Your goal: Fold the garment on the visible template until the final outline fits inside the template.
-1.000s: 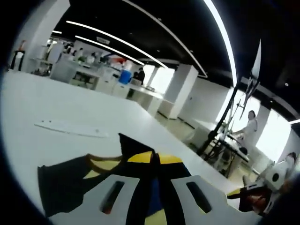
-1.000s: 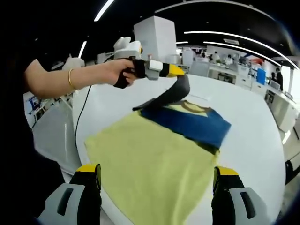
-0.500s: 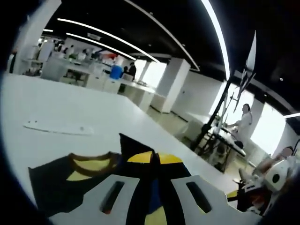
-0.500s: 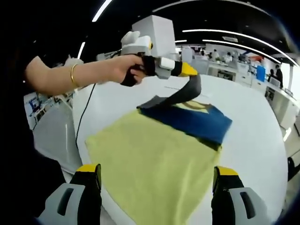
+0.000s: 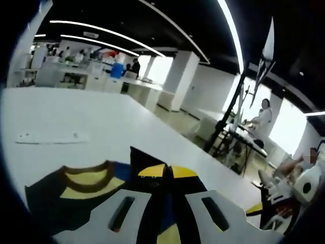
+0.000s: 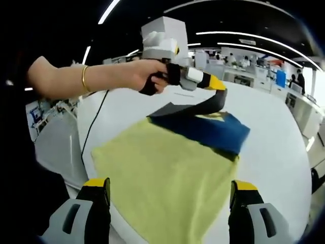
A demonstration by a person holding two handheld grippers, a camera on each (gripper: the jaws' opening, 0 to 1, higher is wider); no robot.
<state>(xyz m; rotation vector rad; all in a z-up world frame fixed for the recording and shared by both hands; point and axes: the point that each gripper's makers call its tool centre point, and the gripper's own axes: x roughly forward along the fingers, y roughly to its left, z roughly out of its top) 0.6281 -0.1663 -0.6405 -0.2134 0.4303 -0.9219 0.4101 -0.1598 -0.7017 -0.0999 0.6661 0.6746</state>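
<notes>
In the right gripper view a garment lies flat on the white table (image 6: 277, 137). Its yellow body (image 6: 162, 173) is near me and its blue upper part (image 6: 208, 129) lies beyond. A hand holds my left gripper (image 6: 218, 84) above the blue part, shut on the dark sleeve (image 6: 200, 108), which hangs from it in a curved strip. In the left gripper view the left gripper (image 5: 167, 170) pinches that dark fabric, with the collar (image 5: 84, 175) to its left. My right gripper (image 6: 170, 188) stands open over the yellow hem, touching nothing.
A thin white strip (image 5: 48, 137) lies on the table beyond the collar. A black cable (image 6: 91, 132) runs down over the table's left edge. The other gripper (image 5: 304, 185) shows at the far right. Desks, pillars and people stand in the background.
The left gripper has carried the lifted dark sleeve further to the right, across the blue part of the garment. The right gripper has stayed open in the same place.
</notes>
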